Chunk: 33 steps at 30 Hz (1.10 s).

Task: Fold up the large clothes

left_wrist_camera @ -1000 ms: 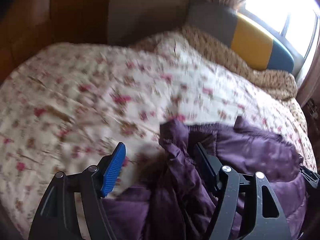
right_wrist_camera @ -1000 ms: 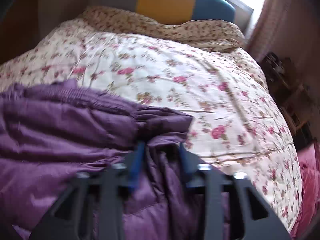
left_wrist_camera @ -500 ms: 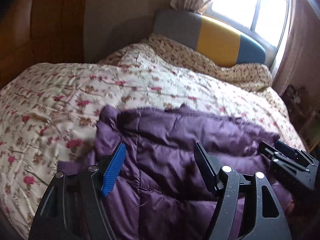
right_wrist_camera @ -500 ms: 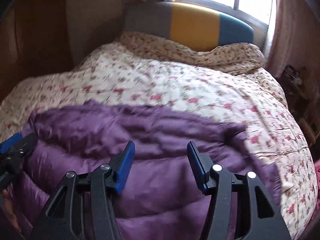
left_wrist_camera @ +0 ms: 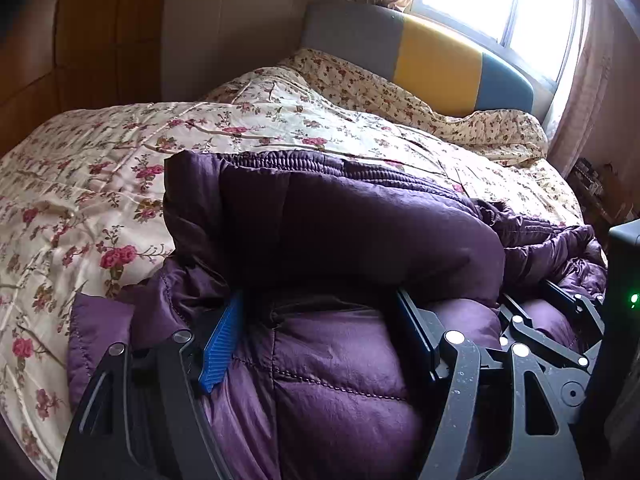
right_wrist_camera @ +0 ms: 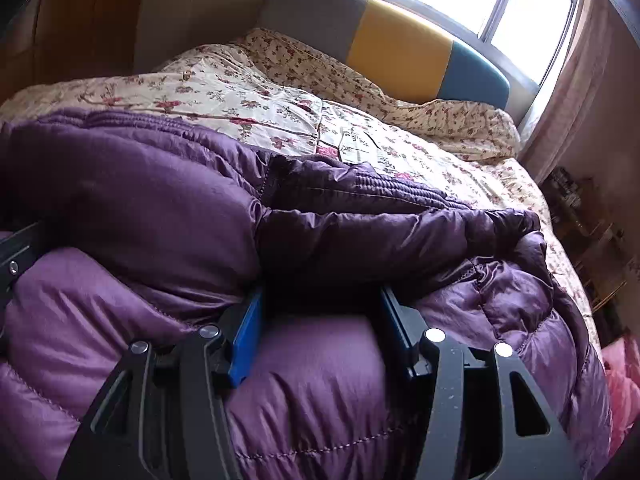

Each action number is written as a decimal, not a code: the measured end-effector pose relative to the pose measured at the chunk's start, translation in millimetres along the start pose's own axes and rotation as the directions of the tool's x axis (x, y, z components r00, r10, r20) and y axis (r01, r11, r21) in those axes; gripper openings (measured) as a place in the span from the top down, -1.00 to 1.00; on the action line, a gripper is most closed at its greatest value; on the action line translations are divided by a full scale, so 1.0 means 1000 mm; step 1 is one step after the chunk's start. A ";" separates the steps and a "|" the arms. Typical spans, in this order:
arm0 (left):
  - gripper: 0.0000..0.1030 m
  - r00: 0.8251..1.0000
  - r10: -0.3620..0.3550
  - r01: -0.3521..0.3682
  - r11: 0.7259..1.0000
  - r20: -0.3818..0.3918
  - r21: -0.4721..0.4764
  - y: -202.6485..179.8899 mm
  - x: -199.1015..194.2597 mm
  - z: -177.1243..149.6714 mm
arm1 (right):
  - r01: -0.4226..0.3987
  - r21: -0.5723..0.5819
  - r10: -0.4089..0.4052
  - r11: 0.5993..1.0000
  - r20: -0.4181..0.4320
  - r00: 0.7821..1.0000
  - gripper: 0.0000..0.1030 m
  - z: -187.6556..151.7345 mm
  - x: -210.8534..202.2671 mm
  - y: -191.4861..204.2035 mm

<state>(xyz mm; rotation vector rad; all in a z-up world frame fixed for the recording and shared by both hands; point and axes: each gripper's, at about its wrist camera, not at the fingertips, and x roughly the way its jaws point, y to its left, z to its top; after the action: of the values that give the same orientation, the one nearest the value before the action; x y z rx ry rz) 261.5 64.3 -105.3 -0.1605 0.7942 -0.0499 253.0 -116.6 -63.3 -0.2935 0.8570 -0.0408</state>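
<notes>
Left wrist view: left hand-held gripper (left_wrist_camera: 320, 332) spread wide, fingertips tucked under a fold of the purple puffer jacket (left_wrist_camera: 340, 240) on the floral bed (left_wrist_camera: 100, 168). Right hand-held gripper (right_wrist_camera: 320, 324) likewise wide apart, gripping nothing.

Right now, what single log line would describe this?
purple puffer jacket folded over on floral bedspread | left gripper open | right gripper open | both tucked under fold

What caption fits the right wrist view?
Open right gripper pushed under a fold of the purple quilted down coat on the floral bedspread.
</notes>
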 end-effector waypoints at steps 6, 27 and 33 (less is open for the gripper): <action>-0.39 1.000 -0.001 0.001 1.000 -0.008 -0.006 0.000 -0.001 0.000 | 0.008 -0.008 -0.008 1.000 -0.003 1.000 -0.04 0.002 0.000 0.001; -0.44 0.999 -0.041 0.038 0.966 -0.006 -0.254 0.111 -0.102 -0.044 | -0.198 0.075 0.192 0.977 0.078 0.978 0.19 -0.015 -0.086 -0.033; -0.44 0.997 -0.073 0.064 0.962 -0.021 -0.264 0.110 -0.102 -0.058 | -0.258 0.066 0.255 0.964 0.059 0.965 0.53 -0.036 -0.105 -0.022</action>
<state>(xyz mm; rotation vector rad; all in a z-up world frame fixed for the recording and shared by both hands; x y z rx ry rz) 146.3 176.0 -91.1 -0.4408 0.8240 -0.0116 158.8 -130.3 -1.4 -0.1126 0.8358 0.1761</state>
